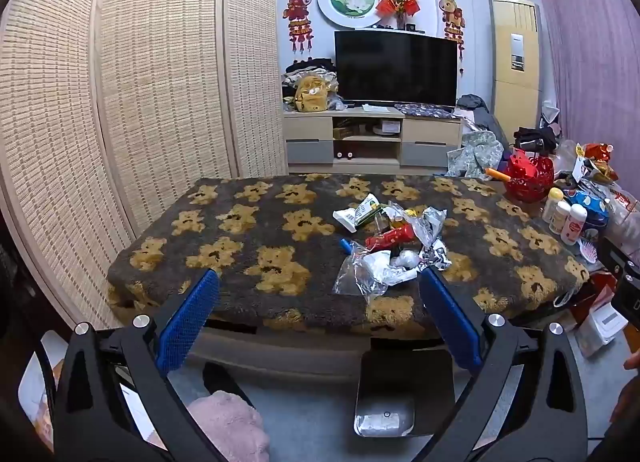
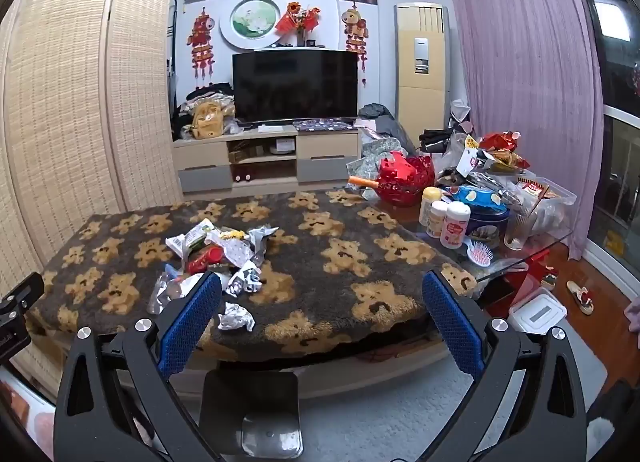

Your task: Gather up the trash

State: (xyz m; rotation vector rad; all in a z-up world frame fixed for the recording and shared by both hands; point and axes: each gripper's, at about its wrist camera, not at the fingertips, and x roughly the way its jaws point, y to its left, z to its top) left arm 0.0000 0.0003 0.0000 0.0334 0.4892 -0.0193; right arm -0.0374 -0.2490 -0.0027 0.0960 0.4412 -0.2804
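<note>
Both grippers hang off the near edge of the table, above the floor, nothing held. Left gripper (image 1: 320,294) has its jaws spread wide and empty; right gripper (image 2: 322,298) the same. Prob. this standoff is so each cam takes in the whole tabletop before a pick.

The trash pile (image 1: 390,244) sits on the bear-print blanket (image 1: 248,221), roughly mid-table, slightly toward the near side. It's bunched together, so one spot serves most grabs. Countable in it: 1 red wrapper (image 1: 390,238), 1 white-green packet (image 1: 358,211), 1 blue stick-like piece (image 1: 345,244), approx. 2 clear plastic bags, several foil/paper scraps – exact no. can't tell, they overlap. 1 crumpled paper ball (image 2: 236,318) lies apart from the pile, near the table's near edge, just beside the right gripper's left finger in its view; likely the easiest first pick.

1 black bin (image 2: 252,414) stands on the floor right below the near edge, w/ a clear liner or scrap at its bottom – placed so a short drop from the table lands in it.

Far-right corner holds non-trash: 1 red basket (image 2: 404,181), 3 white bottles (image 2: 444,217), 1 blue tin (image 2: 486,217), 1 hairbrush (image 2: 480,256). Well apart from the pile.
</note>
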